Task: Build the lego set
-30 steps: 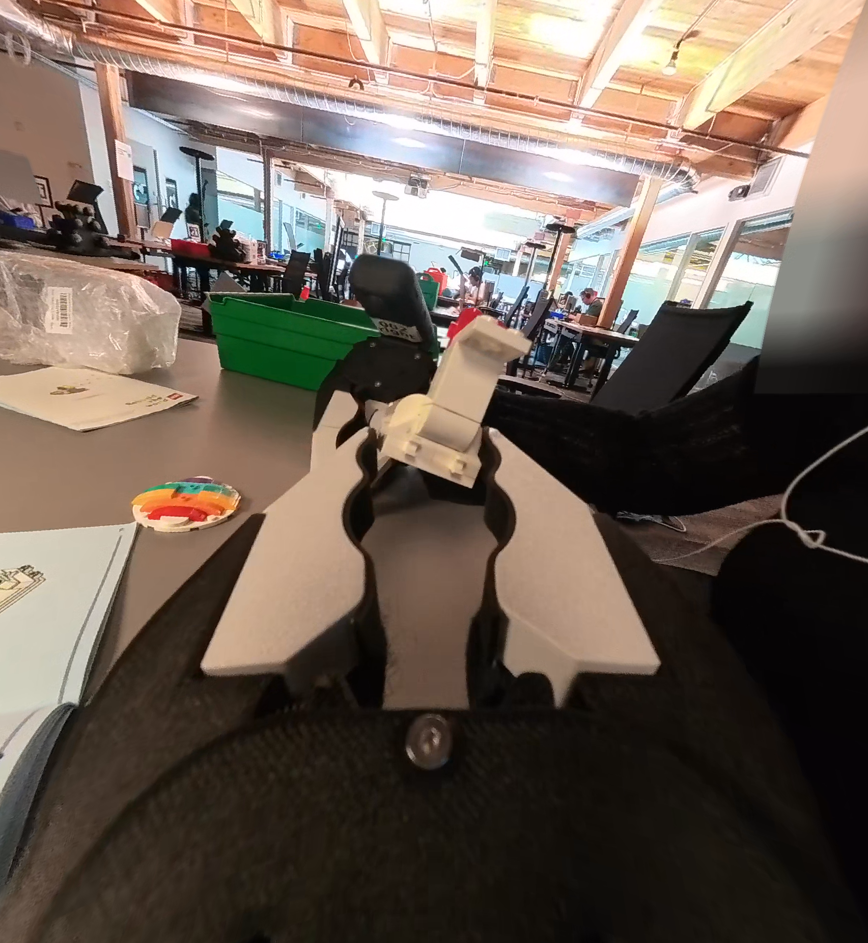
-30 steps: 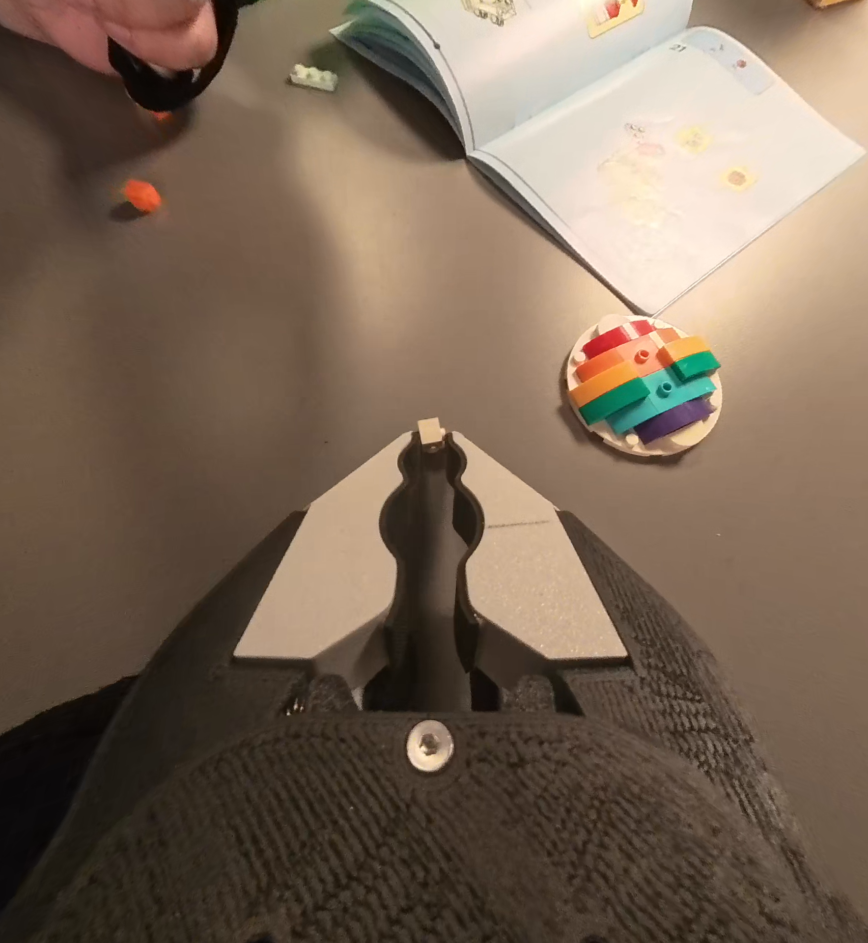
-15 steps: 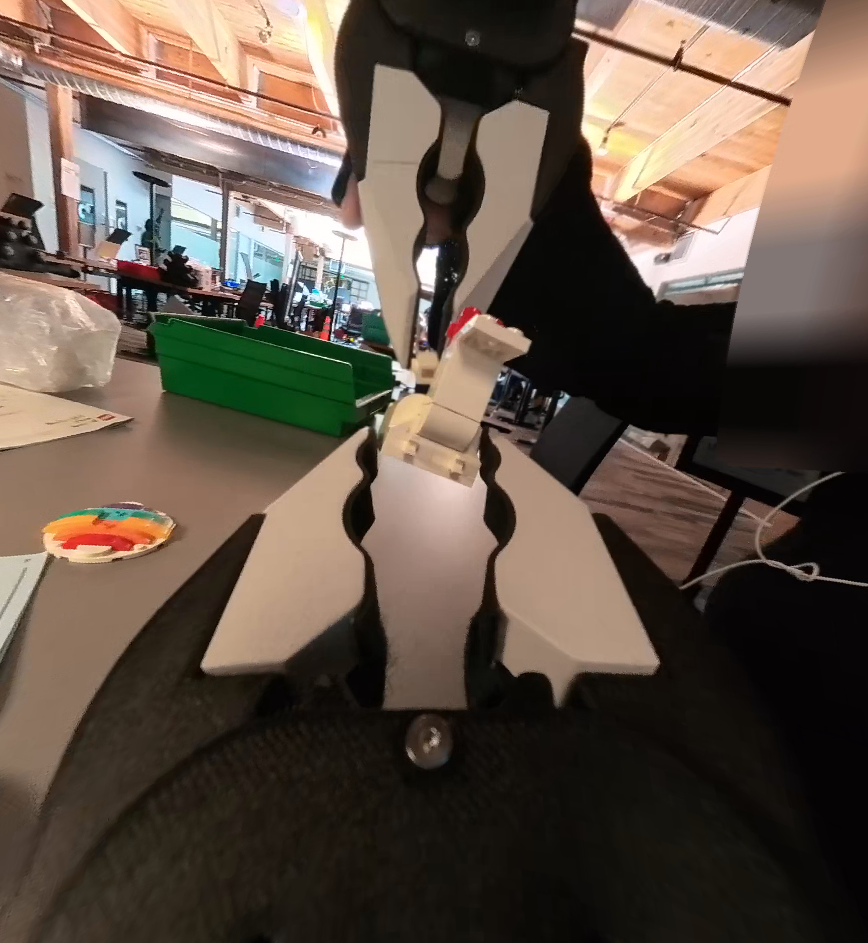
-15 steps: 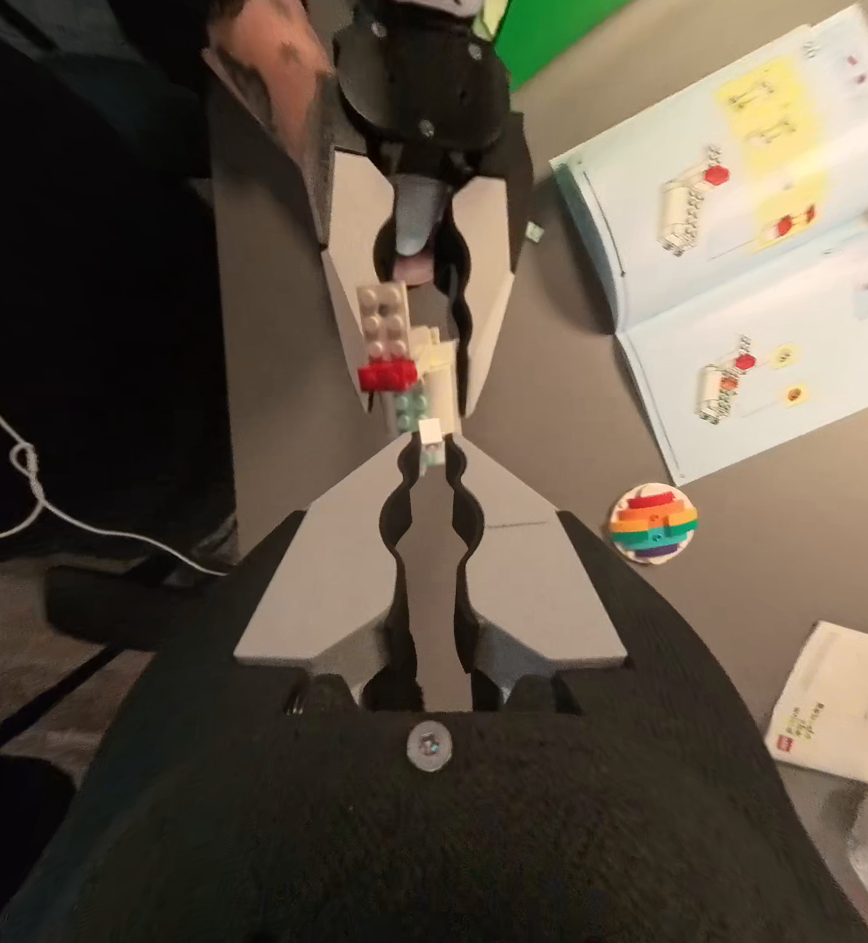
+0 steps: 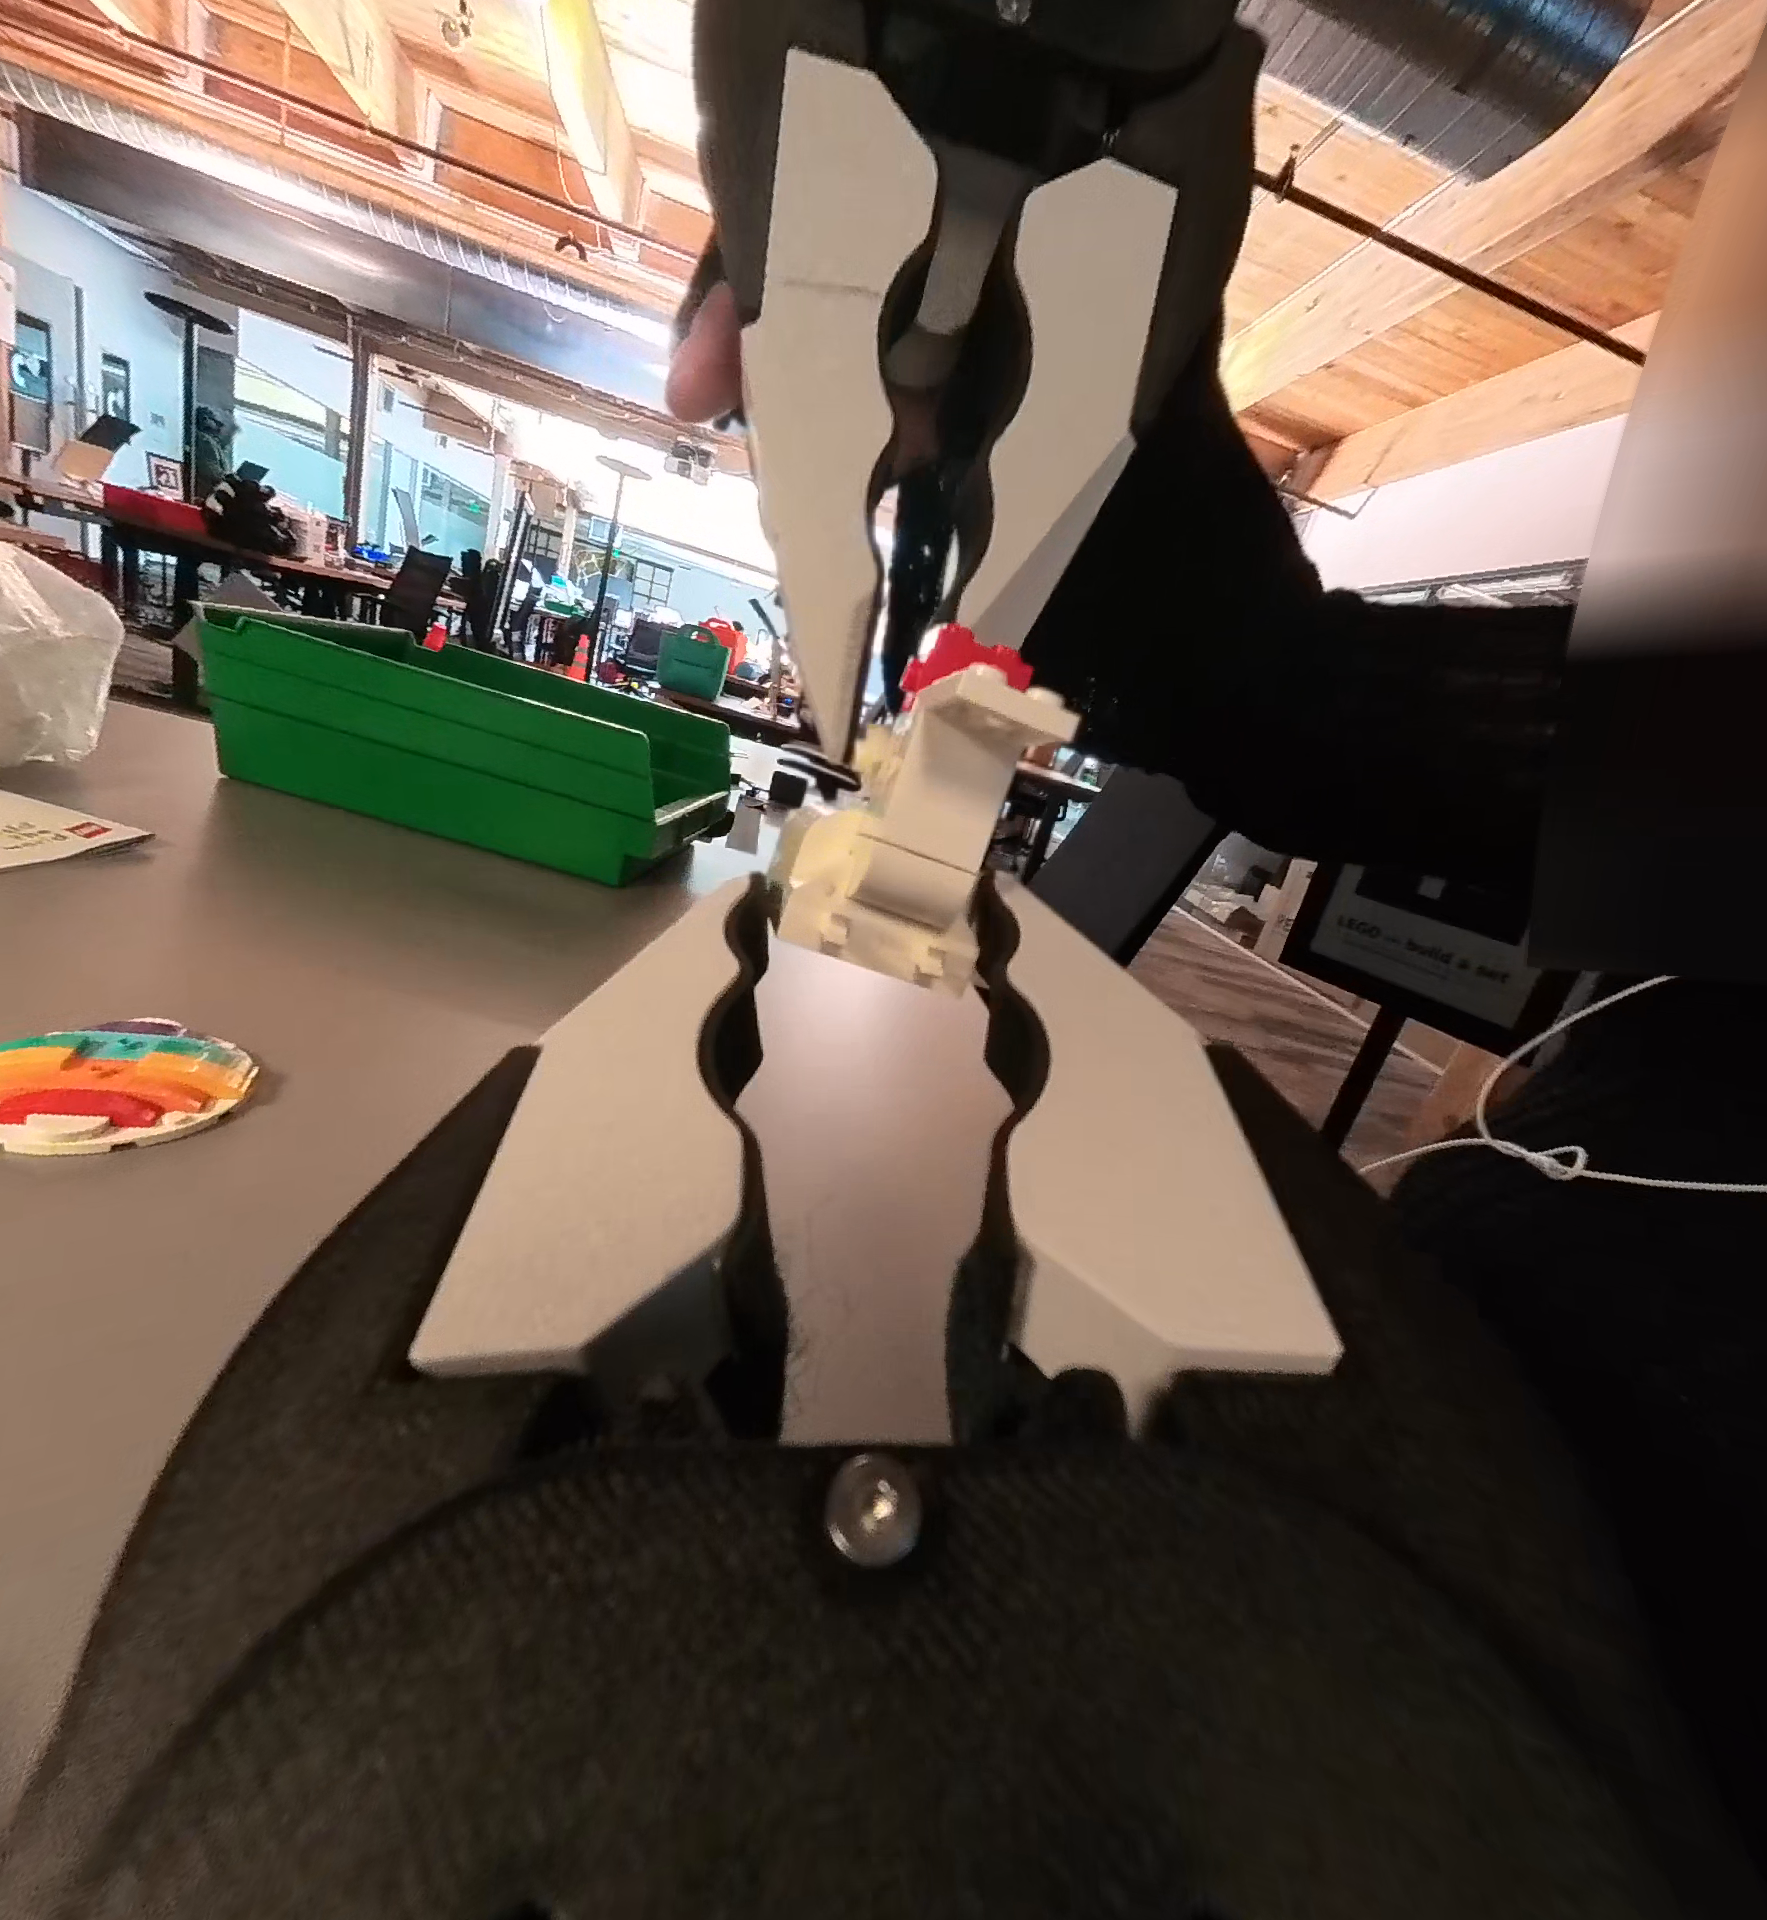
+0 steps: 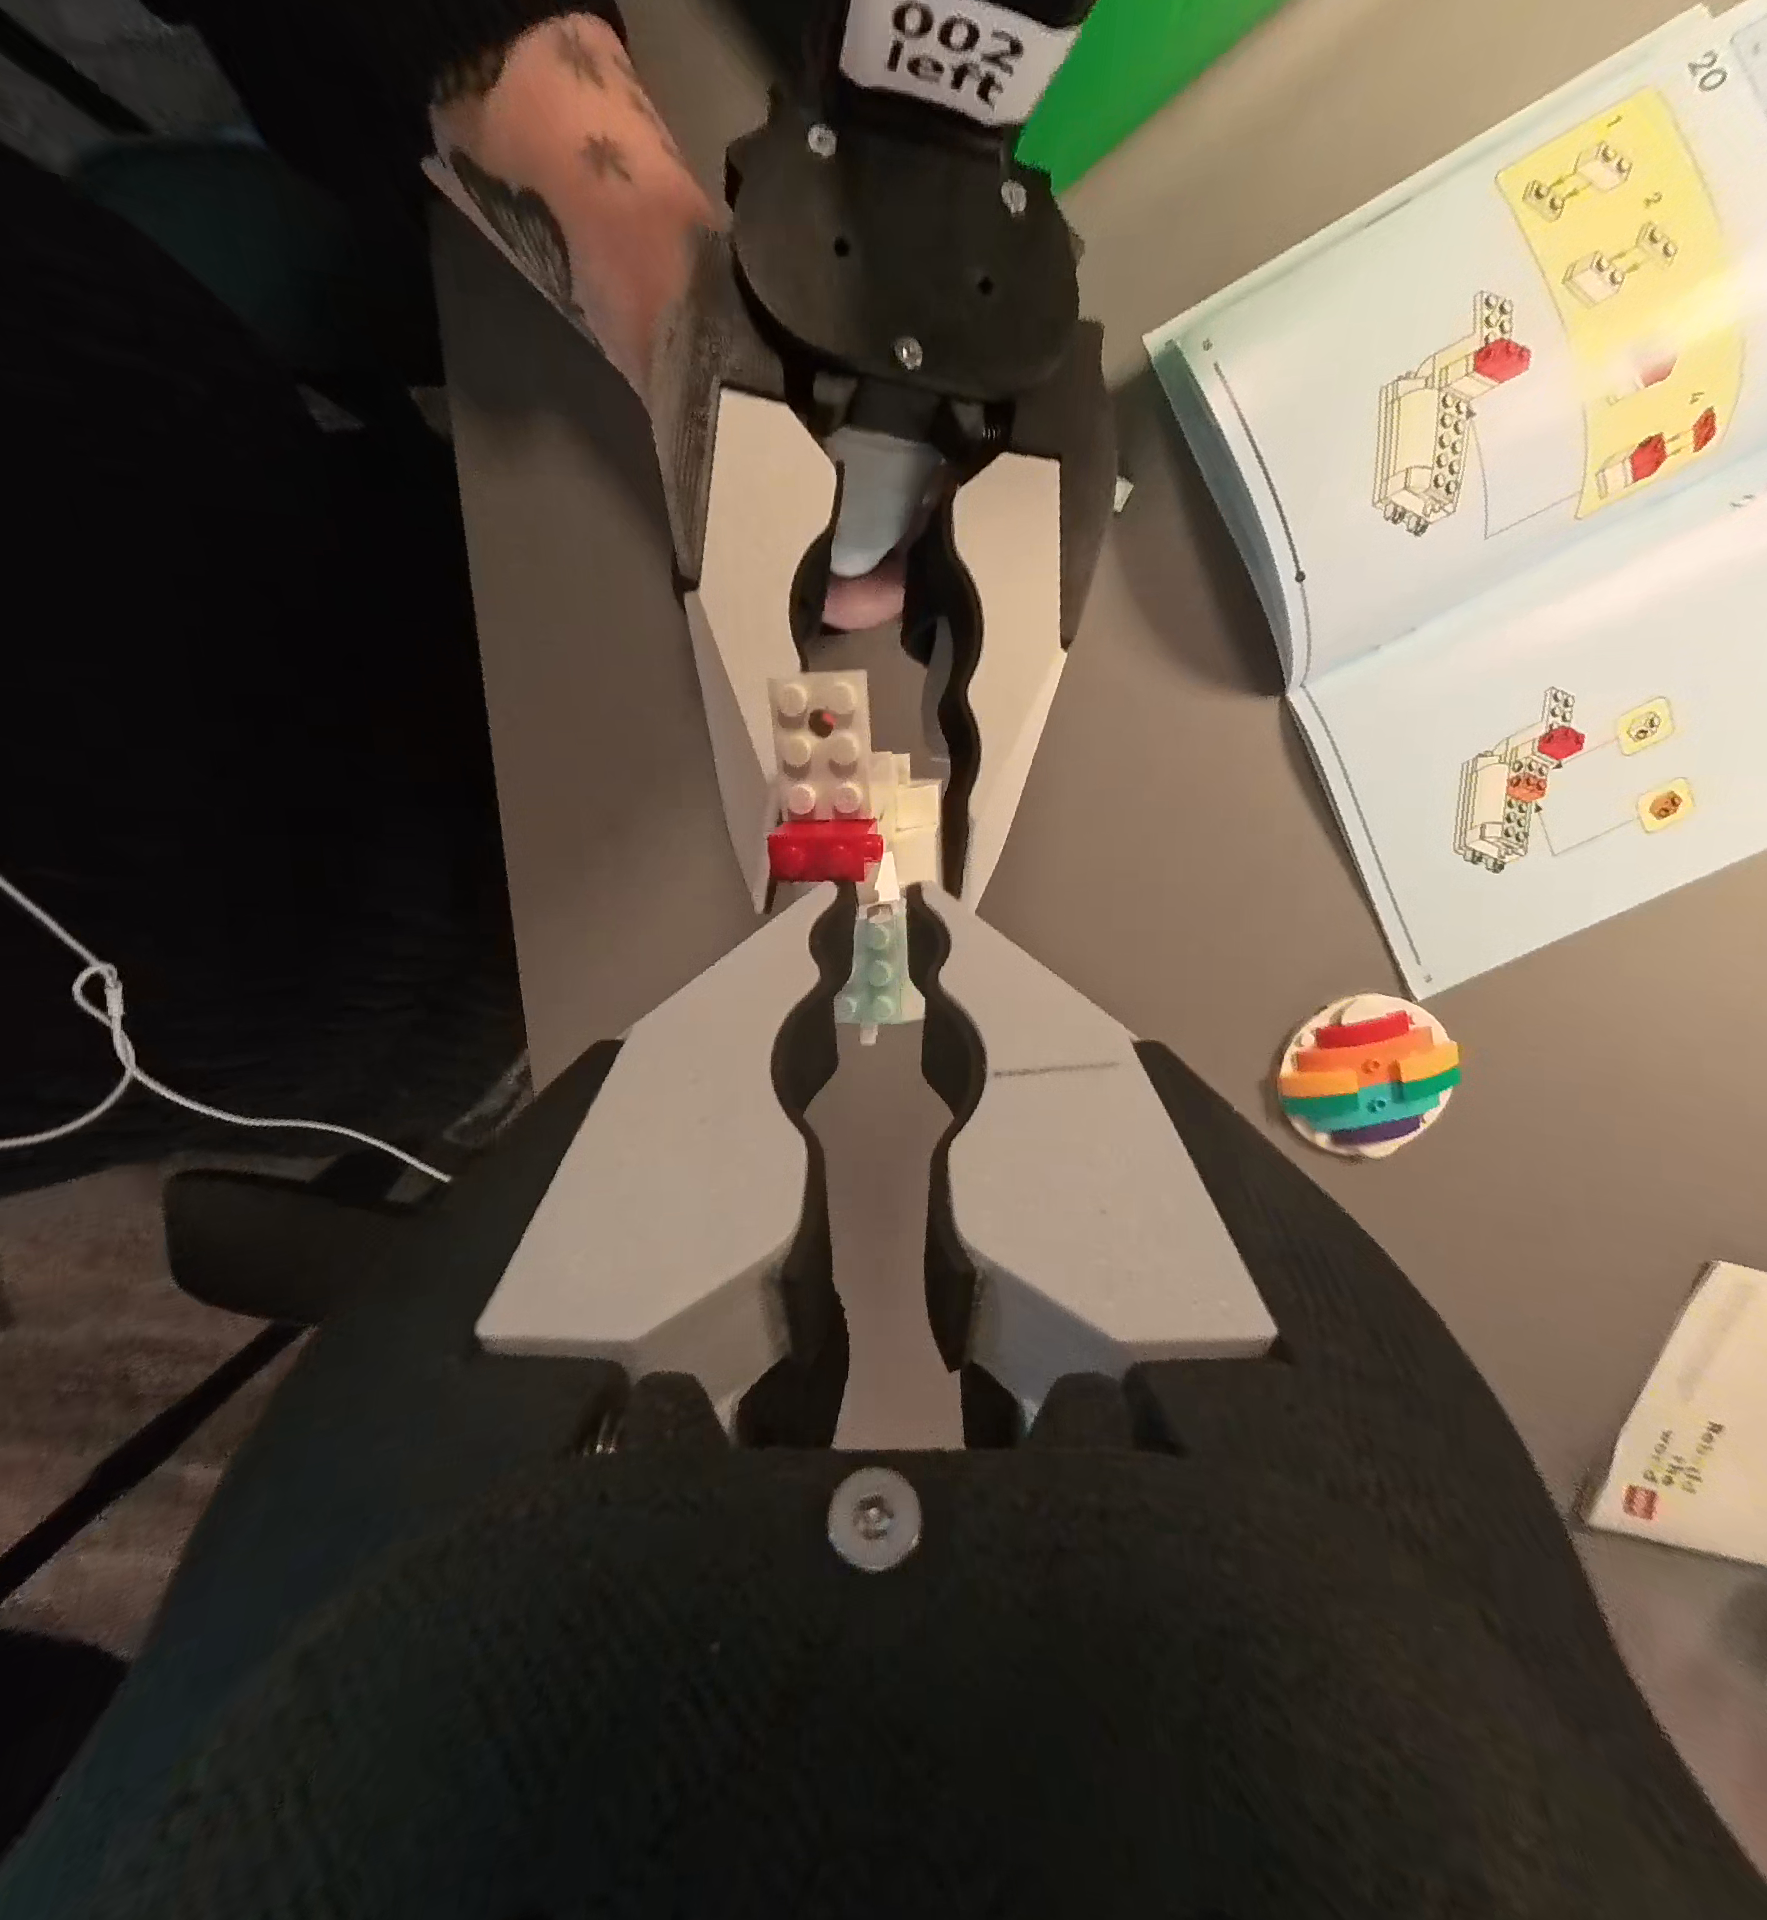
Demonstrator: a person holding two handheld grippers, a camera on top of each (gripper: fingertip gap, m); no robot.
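Right gripper (image 6: pixel 881 906) has lowered its fingers (image 6: pixel 1014 1039) onto left-held white model (image 5: pixel 910 831).

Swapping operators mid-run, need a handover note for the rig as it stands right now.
Left tool: shut on the white build, held above the table near its edge.
Right tool: shut on a small white piece, tips down at the build beside its red brick.
On the table: rainbow disc, open instruction booklet, green bin.
Done: white body with red brick; disc looks assembled.
Left: seat the white piece (can't tell if it has clicked), then the booklet's further steps.
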